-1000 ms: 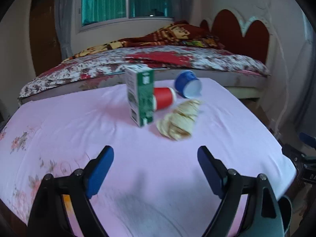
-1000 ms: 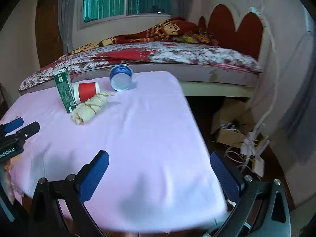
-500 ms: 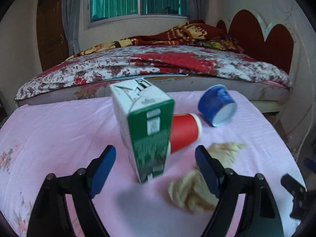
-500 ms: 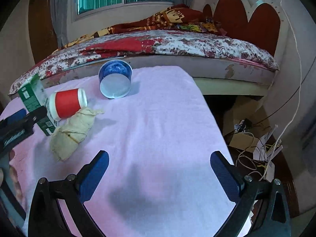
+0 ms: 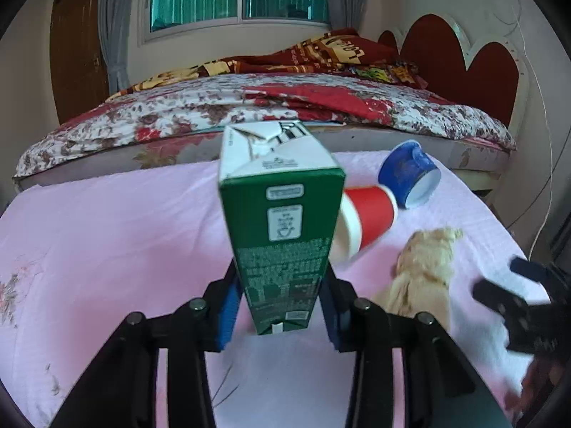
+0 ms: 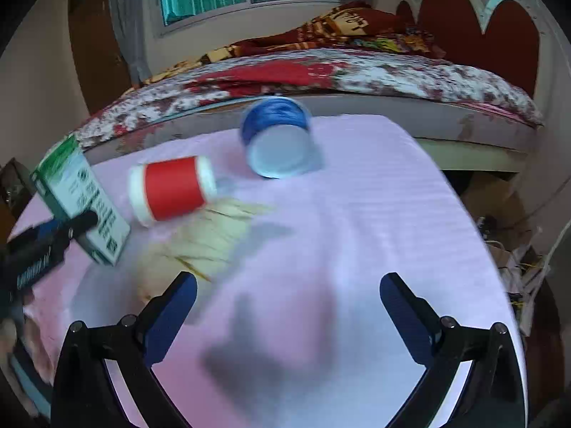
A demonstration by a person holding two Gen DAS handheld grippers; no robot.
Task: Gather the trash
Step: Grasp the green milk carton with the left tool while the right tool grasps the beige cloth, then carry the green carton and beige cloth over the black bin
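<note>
Green and white, the milk carton (image 5: pixel 282 228) is seen upright at the centre of the left wrist view, its lower half set between the blue pads of the left gripper (image 5: pixel 280 303), whose jaws have just been closing and are now pressed against the carton's two sides. A pink cloth (image 5: pixel 107 235) is spread under everything. Just right of the carton a red paper cup (image 5: pixel 371 223) is lying on its side, its white rim turned toward the carton, and above and to the right of it a blue cup (image 5: pixel 407 173) is tipped over with its pale mouth facing lower right. A crumpled beige paper wad (image 5: pixel 424 271) is lying at centre right, below the red cup. At the right edge of that frame the right gripper (image 5: pixel 514 292) is seen blurred, near the wad. In the right wrist view the right gripper (image 6: pixel 287 303) is held wide apart over bare cloth with nothing between its pads; its left pad stands just beside the paper wad (image 6: pixel 214 239). The carton (image 6: pixel 80 199) appears at the left edge, clamped by the left gripper (image 6: pixel 53 235), with the red cup (image 6: pixel 171 189) right of it and the blue cup (image 6: pixel 278 142) at upper centre. A bed with a floral quilt (image 5: pixel 285 107) fills the background.
</note>
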